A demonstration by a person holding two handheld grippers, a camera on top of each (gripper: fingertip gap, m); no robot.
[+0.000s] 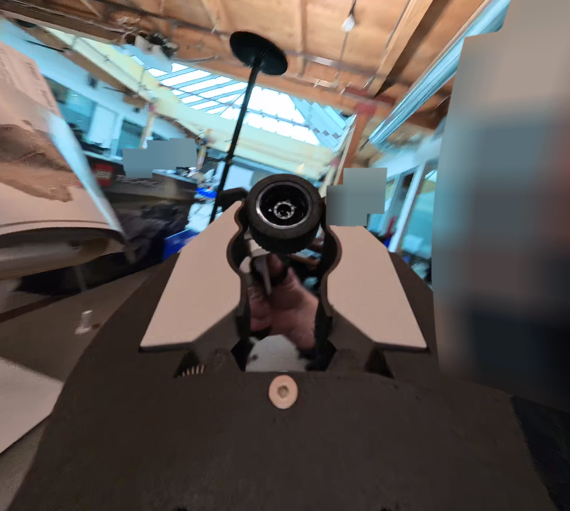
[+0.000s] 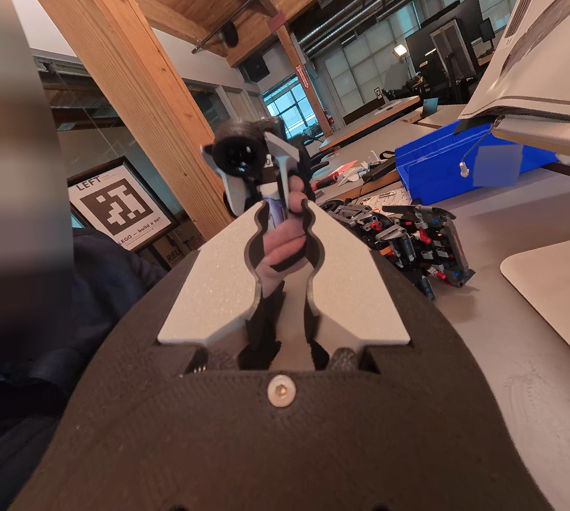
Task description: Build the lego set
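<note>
My left gripper (image 1: 283, 213) is raised toward the ceiling and is shut on a black lego wheel (image 1: 283, 212), with the hub facing the camera. In the right wrist view the left gripper (image 2: 242, 156) with the wheel (image 2: 233, 153) is in the air just beyond my right gripper (image 2: 286, 204). The right gripper is open by a narrow gap and holds nothing. A hand (image 2: 285, 238) on the left gripper's handle shows through that gap. The part-built dark lego car (image 2: 416, 237) lies on the grey table (image 2: 493, 357) to the right of the right gripper.
A blue bin (image 2: 438, 169) stands behind the car. An open instruction booklet (image 2: 536, 58) sits propped at the upper right, and also shows in the left wrist view (image 1: 40, 162). A white pad (image 2: 543, 283) lies at the right edge. A wooden post (image 2: 129, 88) and a framed marker sign (image 2: 120, 203) are on the left.
</note>
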